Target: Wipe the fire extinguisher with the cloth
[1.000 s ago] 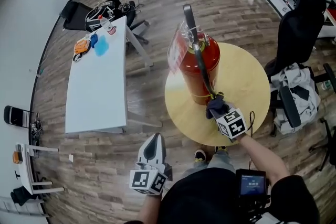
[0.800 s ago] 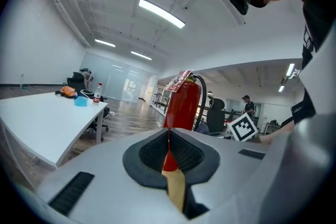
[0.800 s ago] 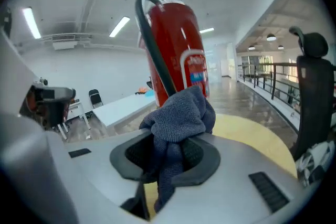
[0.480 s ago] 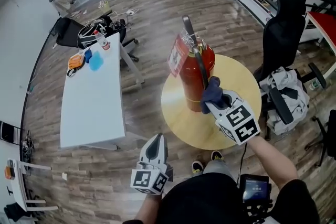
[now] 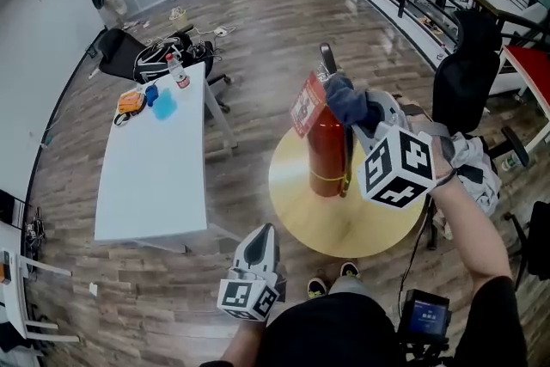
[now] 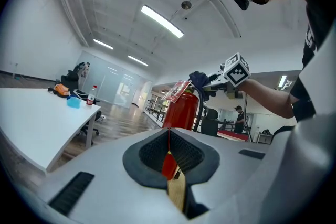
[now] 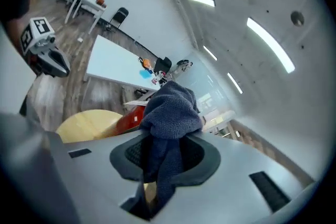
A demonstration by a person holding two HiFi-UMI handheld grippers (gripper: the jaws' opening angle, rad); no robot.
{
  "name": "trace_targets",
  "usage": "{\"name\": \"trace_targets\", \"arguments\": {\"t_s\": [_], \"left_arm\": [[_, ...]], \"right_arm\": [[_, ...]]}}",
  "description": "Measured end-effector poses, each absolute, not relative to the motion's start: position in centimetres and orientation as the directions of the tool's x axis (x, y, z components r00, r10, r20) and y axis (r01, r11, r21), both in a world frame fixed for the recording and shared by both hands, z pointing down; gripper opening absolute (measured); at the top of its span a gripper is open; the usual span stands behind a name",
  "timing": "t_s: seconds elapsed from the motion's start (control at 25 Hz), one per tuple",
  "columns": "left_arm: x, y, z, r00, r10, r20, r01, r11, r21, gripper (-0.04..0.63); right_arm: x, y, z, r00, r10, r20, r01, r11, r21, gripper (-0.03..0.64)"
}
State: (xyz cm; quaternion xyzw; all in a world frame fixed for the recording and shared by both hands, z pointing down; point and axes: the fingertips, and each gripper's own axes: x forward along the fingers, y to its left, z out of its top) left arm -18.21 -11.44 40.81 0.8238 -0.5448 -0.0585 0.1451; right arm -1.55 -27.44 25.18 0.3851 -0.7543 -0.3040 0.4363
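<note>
Well, right claw (image 5: pixel 359 109), clamped on the cloth (image 5: pixel 344 99), tops the upright fire extinguisher (image 5: pixel 326 146) (left claw (image 5: pixel 260 235) closed, empty, farther off).

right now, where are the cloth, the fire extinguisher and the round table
cloth (image 5: pixel 346 103): head view, the bunched dark blue fold
fire extinguisher (image 5: pixel 325 155): head view, middle of the red body
round table (image 5: pixel 344 228): head view, bare yellow top

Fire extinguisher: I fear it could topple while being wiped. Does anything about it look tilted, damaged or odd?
Nothing stands out. The fire extinguisher stands upright on the round table, and the right gripper holds the cloth at its top.
</note>
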Motion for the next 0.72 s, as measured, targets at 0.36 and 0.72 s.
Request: {"name": "trace_targets", "arguments": {"t_s": [0.36,0.72], "left_arm": [[-19.7,-10.5,40.8,0.361,-0.932,0.040,-0.881,-0.327,0.341,0.023],[-20.8,-9.2,40.8,0.326,-0.944,0.047,-0.889,-0.289,0.355,0.023]], "right_arm": [[-2.9,-36.6,22.0,-0.130,-0.866,0.483,0.038,0.483,0.875,0.100],[-3.1,-38.9,23.0,-0.072,-0.832,0.551,0.298,0.509,0.808,0.100]]}}
